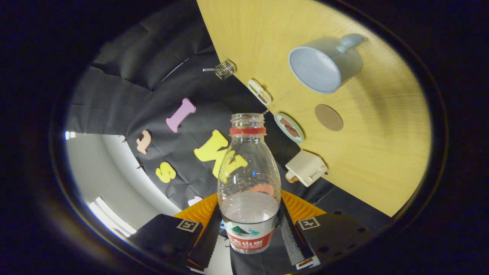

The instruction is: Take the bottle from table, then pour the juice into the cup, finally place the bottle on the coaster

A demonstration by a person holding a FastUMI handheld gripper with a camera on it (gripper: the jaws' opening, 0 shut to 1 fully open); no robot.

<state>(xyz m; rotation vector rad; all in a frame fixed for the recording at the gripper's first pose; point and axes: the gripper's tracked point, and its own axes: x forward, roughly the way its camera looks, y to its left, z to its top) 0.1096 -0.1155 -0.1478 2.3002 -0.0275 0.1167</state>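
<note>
Currently the bottle (uncapped) is gripped between the jaws, with the cup and coaster lying beyond it on the counter.

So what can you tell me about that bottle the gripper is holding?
The bottle is clear plastic, ribbed, with a red ring under its open, capless neck and a printed label near its base. A little pale liquid sits in its lower part. It is held between the fingers of the gripper, which press on its label end from both sides, its mouth pointing away. The wooden table appears tilted behind it.
</note>
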